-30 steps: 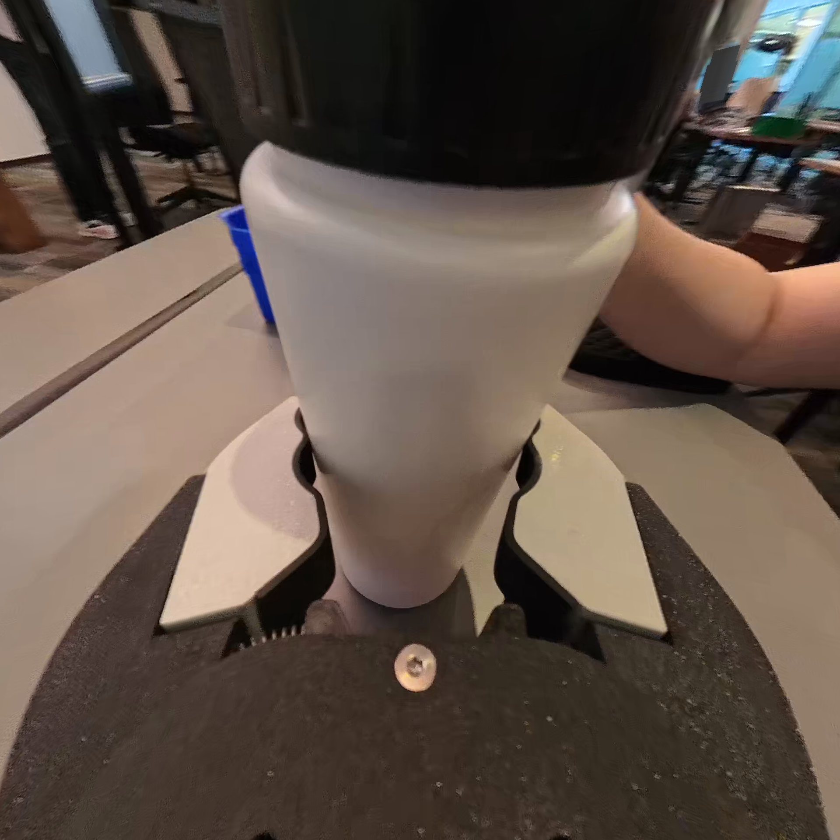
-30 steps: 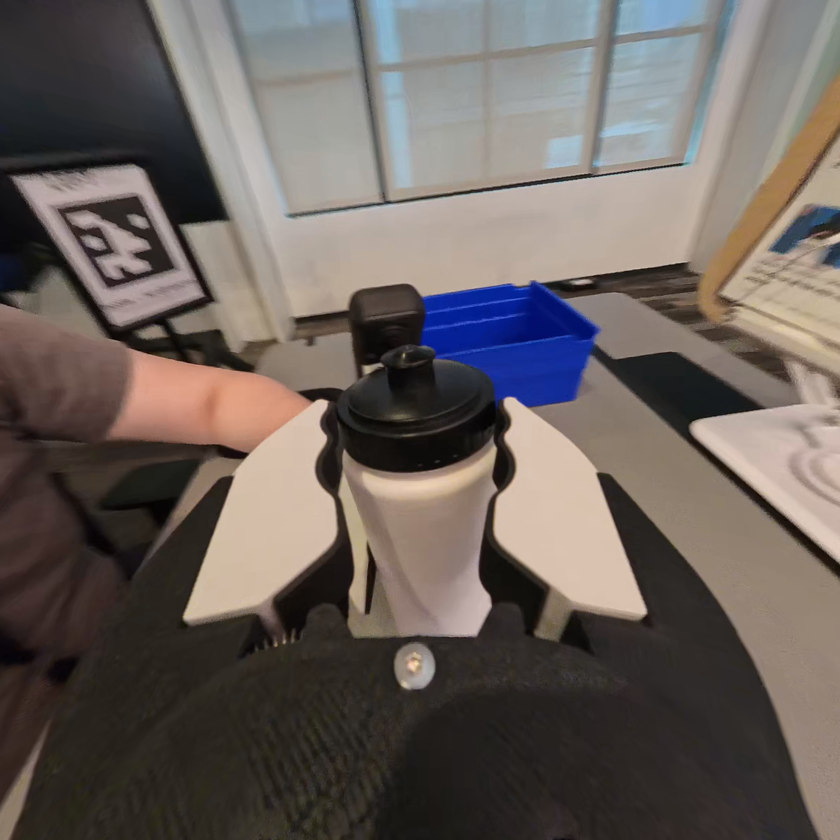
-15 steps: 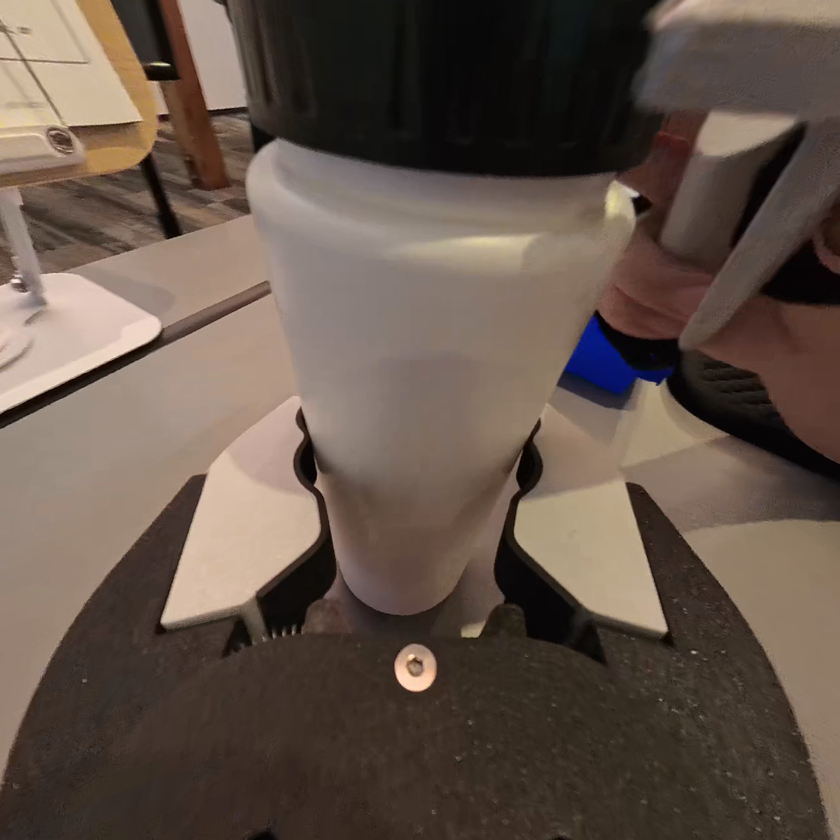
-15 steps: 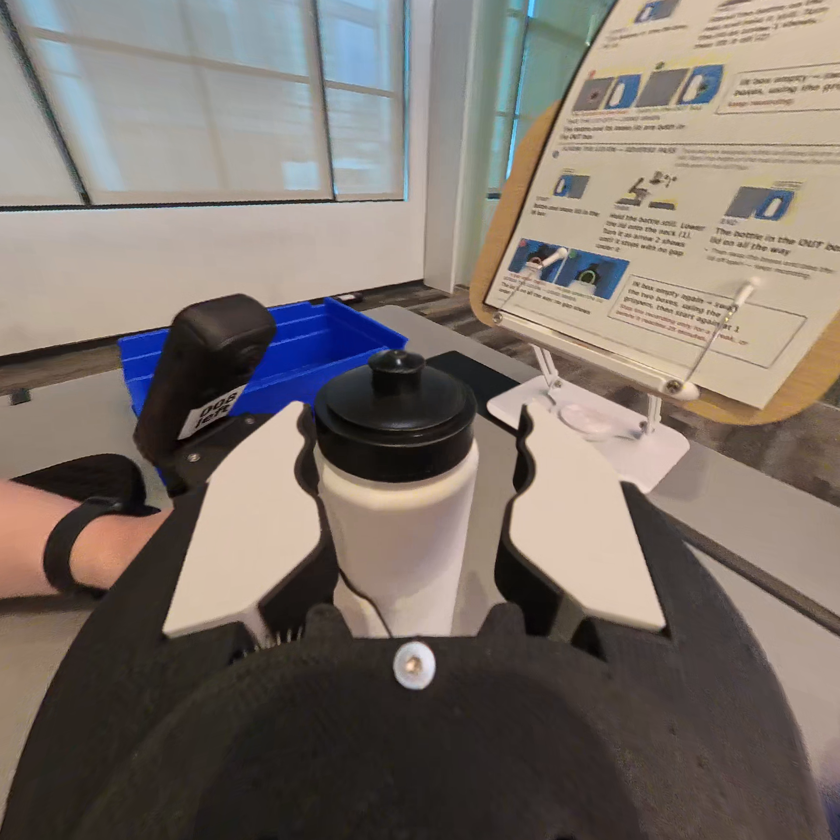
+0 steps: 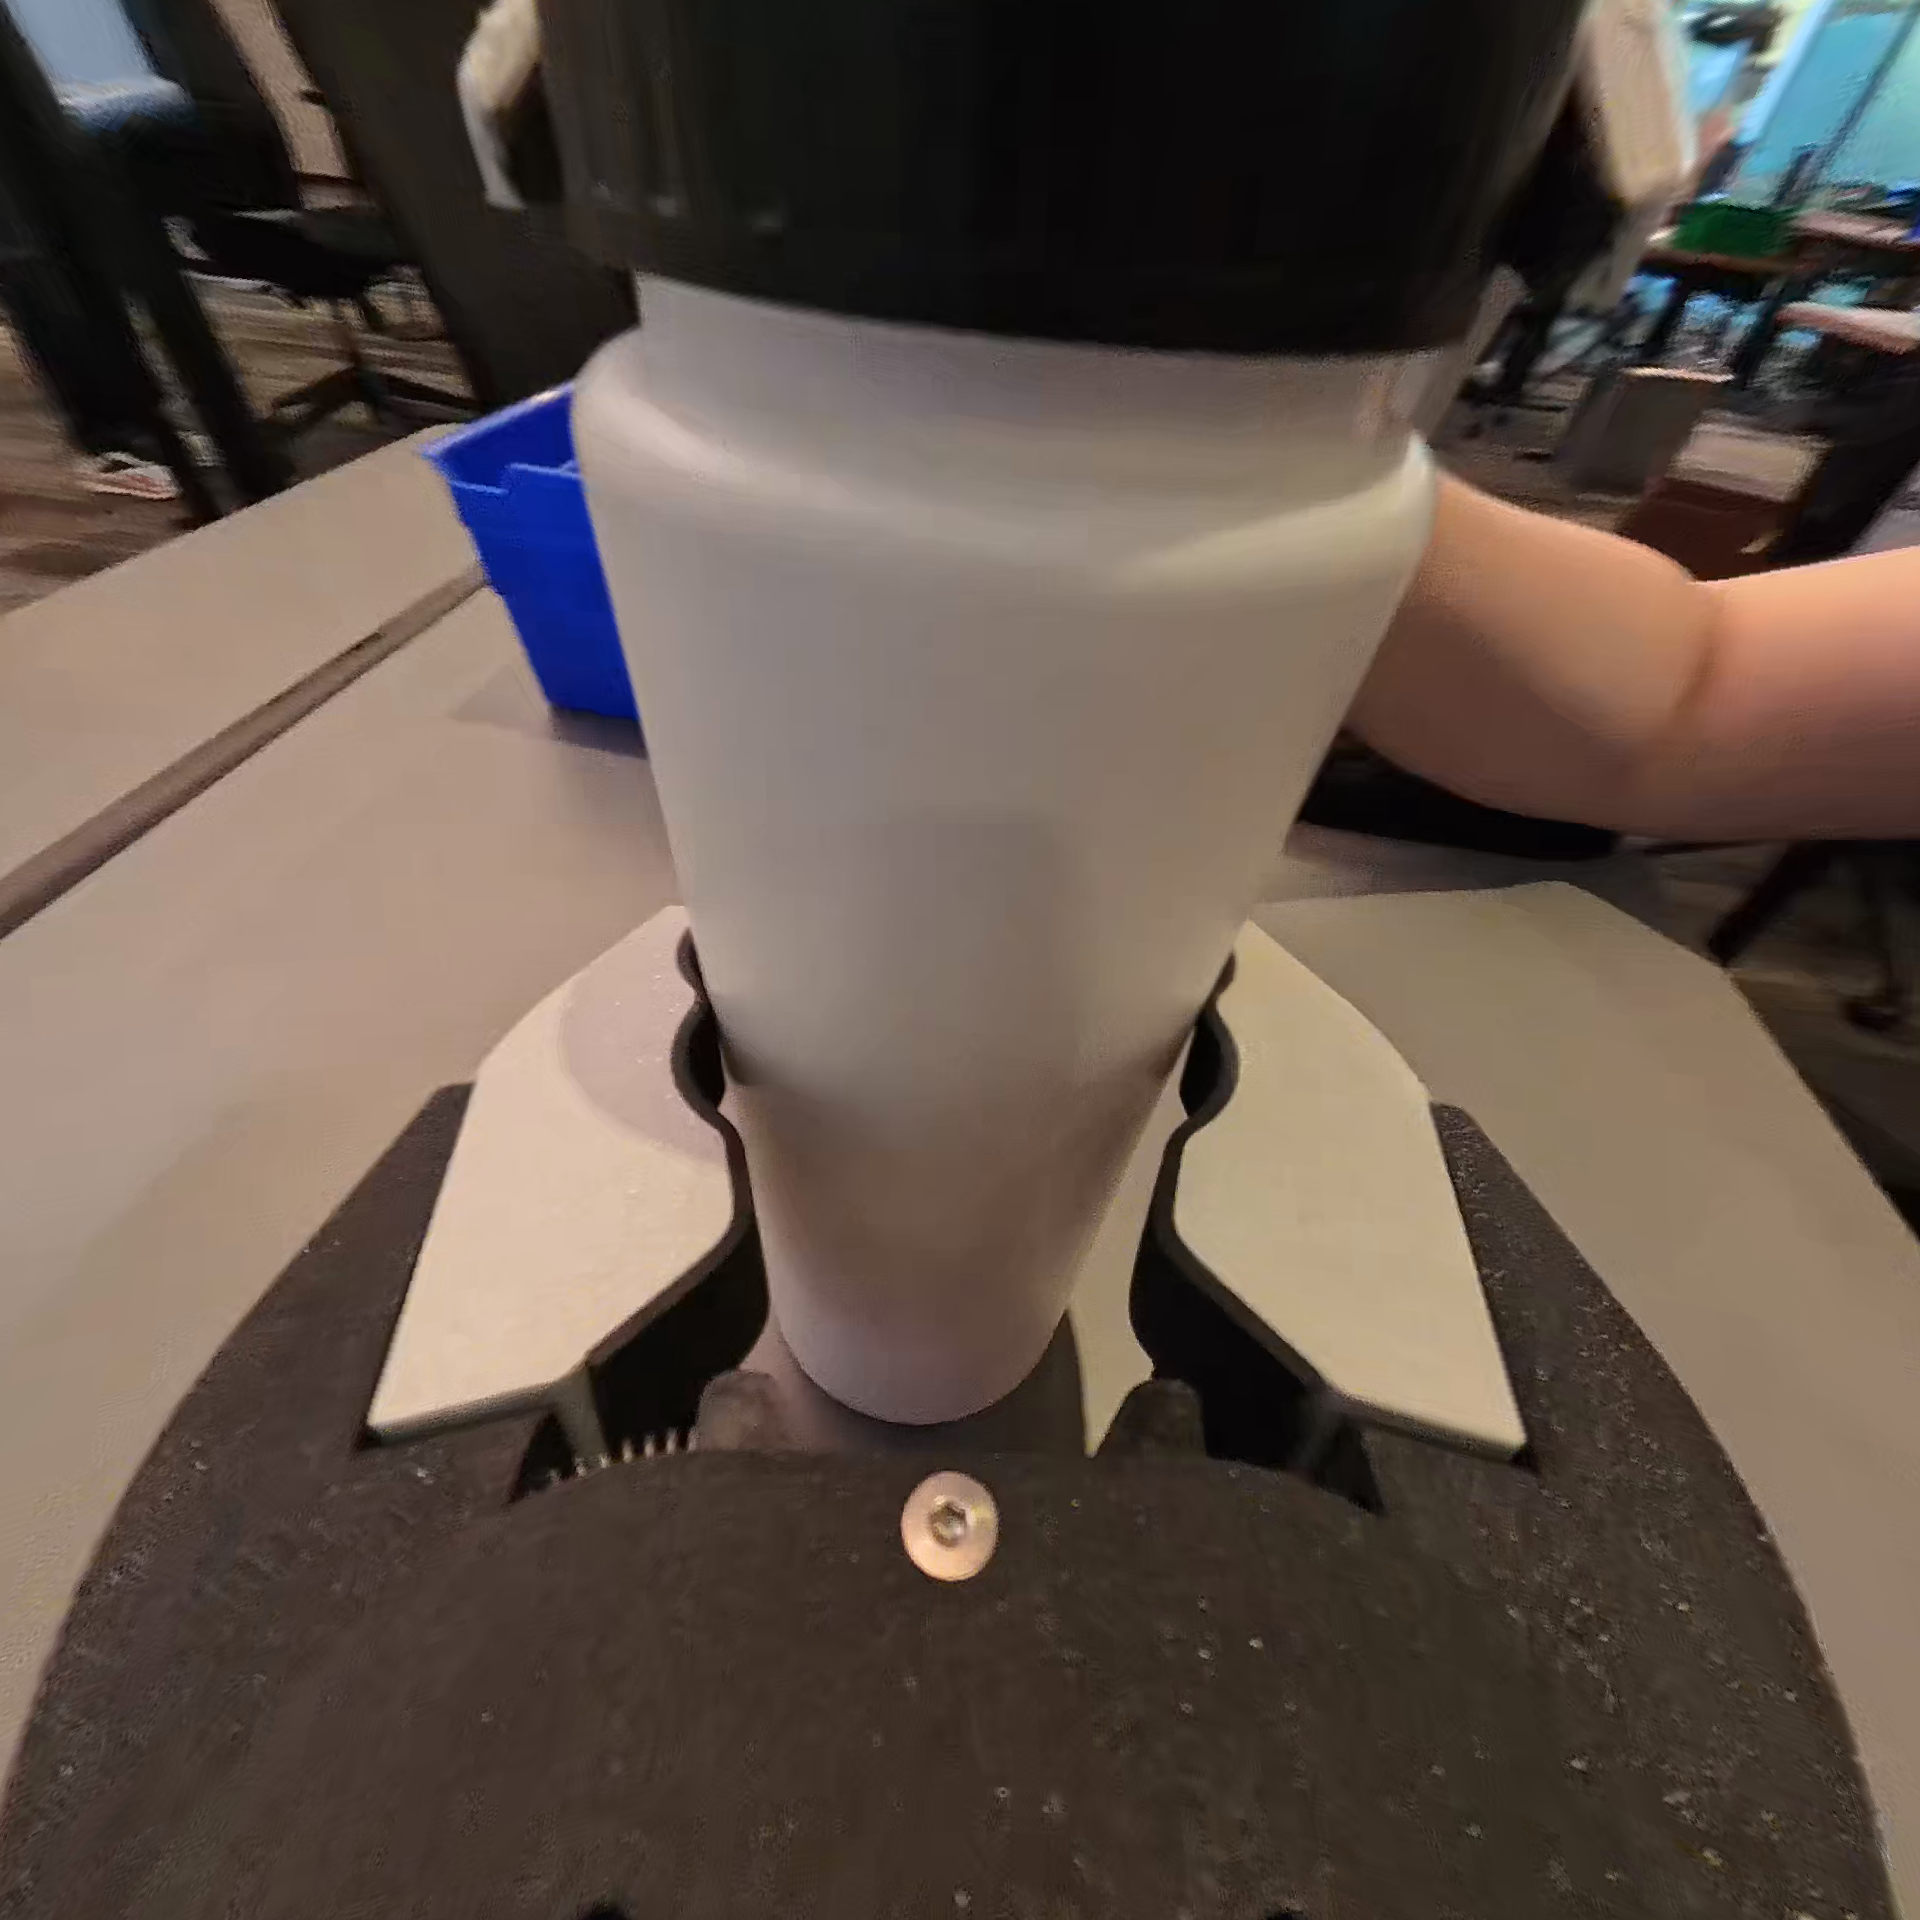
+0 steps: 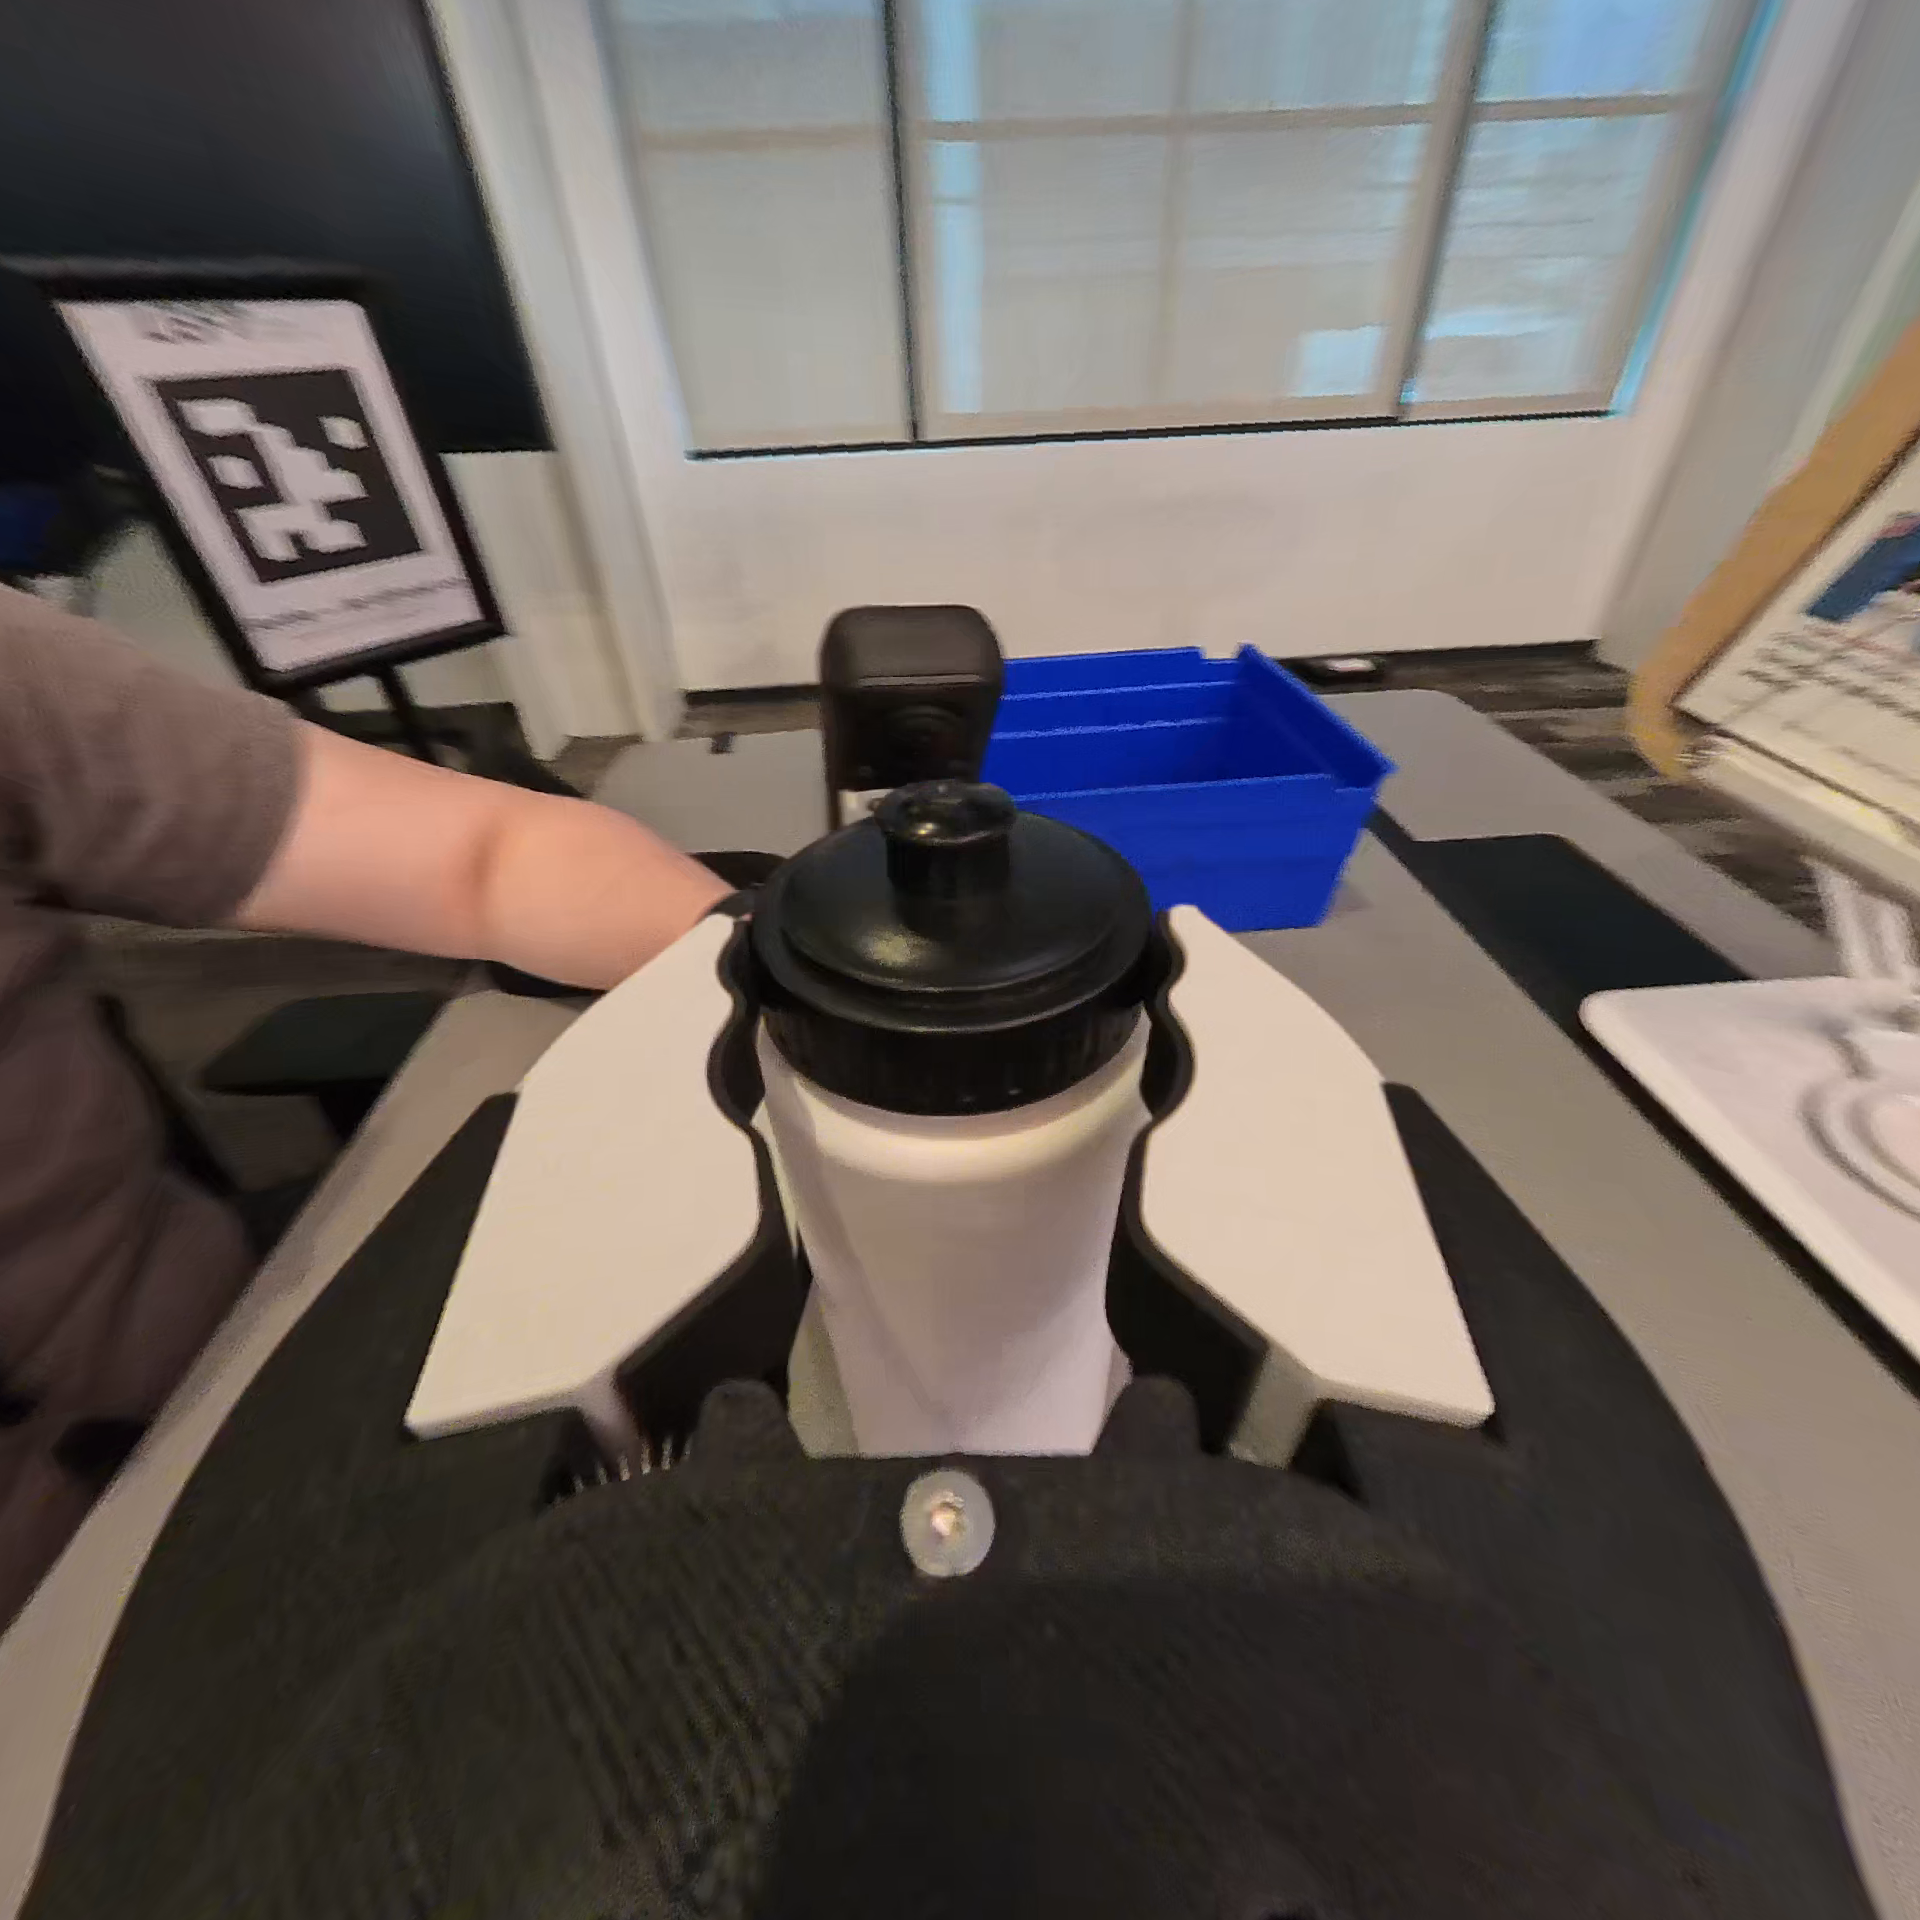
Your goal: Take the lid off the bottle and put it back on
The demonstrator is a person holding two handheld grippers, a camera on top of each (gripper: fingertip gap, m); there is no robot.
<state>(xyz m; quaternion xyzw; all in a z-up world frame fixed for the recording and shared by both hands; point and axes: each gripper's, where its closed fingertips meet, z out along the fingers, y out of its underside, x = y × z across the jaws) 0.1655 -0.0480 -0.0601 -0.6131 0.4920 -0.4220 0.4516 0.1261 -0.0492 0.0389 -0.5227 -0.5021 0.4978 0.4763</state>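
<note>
The left gripper (image 5: 961, 1049) is clamped on the lower body of the white bottle (image 5: 977, 790), which stands upright above the grey table (image 5: 260, 935). The right gripper (image 6: 951, 997) is closed around the black lid (image 6: 951, 966), seated on the bottle's neck. A blue bin (image 6: 1195, 790) sits behind the bottle; a forearm (image 6: 468, 873) reaches in beside it.

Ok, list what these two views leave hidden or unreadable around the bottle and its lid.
- Left wrist view: the top of the black lid is cut off by the upper edge.
- Left wrist view: the white bottle fills the centre and hides most of the blue bin behind it.
- Right wrist view: the bottle's base is hidden behind the right gripper.
- Neither view shows the lid's thread, so whether it is tight or loosened cannot be told.
</note>
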